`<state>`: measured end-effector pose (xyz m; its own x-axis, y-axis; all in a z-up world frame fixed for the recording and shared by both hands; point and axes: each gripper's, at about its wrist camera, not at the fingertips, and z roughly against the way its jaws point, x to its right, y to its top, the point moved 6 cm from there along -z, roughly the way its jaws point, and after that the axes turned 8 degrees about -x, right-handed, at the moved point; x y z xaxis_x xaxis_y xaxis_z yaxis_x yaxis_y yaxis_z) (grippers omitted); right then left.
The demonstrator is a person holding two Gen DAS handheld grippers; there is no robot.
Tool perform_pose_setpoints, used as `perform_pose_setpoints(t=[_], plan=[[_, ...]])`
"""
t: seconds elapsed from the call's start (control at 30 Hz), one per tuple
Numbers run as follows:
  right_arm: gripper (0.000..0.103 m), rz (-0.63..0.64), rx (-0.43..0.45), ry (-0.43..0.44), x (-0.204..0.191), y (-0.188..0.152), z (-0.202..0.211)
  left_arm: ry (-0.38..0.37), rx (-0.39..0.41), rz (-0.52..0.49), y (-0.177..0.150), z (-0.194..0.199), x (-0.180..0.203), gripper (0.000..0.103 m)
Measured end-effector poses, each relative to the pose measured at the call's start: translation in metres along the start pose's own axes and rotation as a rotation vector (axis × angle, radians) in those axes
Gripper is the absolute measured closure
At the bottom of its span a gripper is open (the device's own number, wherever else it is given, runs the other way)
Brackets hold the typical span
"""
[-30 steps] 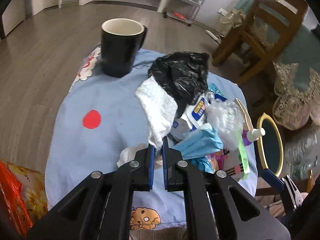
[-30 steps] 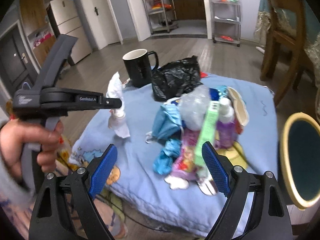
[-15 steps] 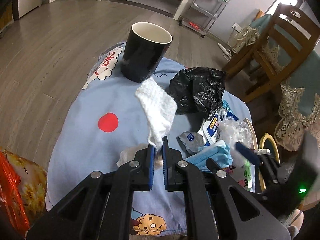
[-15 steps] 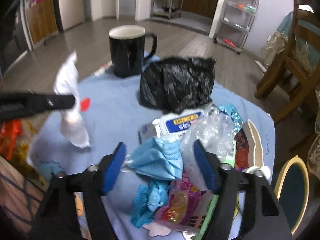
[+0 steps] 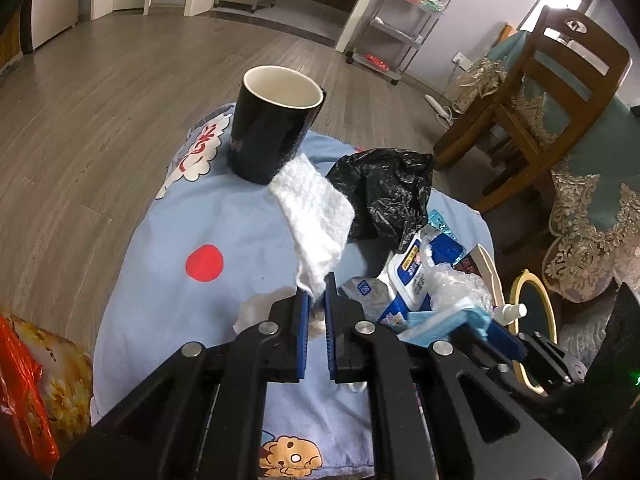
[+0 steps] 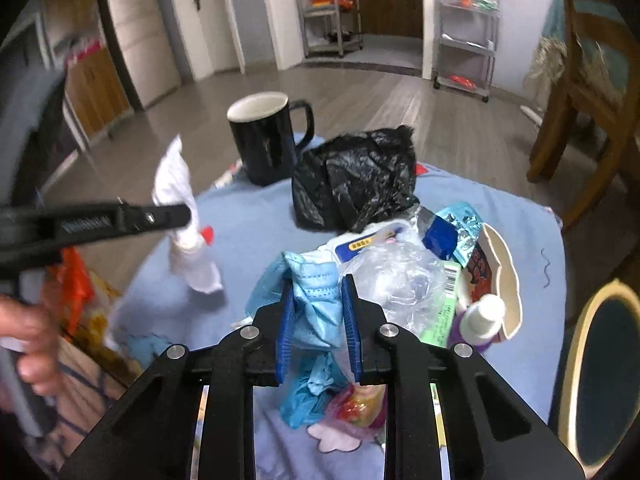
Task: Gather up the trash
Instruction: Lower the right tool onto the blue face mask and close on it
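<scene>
My left gripper is shut on a white crumpled tissue and holds it above the blue cloth. The right wrist view shows this left gripper coming in from the left with the tissue hanging from it. My right gripper is closing on a blue face mask atop the trash pile, and its pads touch the mask on both sides. Behind lie a black plastic bag, clear plastic and a wet-wipe pack.
A black mug stands at the far side of the cloth. A small white-capped bottle lies right of the pile. A round yellow-rimmed mirror and a wooden chair are to the right. An orange bag sits at the left.
My right gripper has moved forward over the pile and its jaws have narrowed from wide open onto the blue mask. The left gripper keeps the tissue and has barely moved.
</scene>
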<state>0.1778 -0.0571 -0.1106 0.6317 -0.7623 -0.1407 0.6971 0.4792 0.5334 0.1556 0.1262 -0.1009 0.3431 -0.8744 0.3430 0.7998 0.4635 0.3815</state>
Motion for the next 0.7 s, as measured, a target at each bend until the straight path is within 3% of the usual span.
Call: perform_pose_setpoints(t=[0.27, 0.43, 0.7], plan=[[0.08, -0.094, 0.089, 0.102, 0.018, -0.003, 0.036, -0.015, 0.036, -0.049, 0.004, 0.008, 0.011, 0.097], [0.08, -0.115, 0.116, 0.121, 0.026, -0.002, 0.051, -0.049, 0.071, -0.09, 0.007, 0.016, 0.026, 0.097], [0.08, -0.093, 0.016, 0.083, 0.026, -0.02, 0.022, -0.071, 0.06, -0.124, 0.005, 0.015, 0.037, 0.097]])
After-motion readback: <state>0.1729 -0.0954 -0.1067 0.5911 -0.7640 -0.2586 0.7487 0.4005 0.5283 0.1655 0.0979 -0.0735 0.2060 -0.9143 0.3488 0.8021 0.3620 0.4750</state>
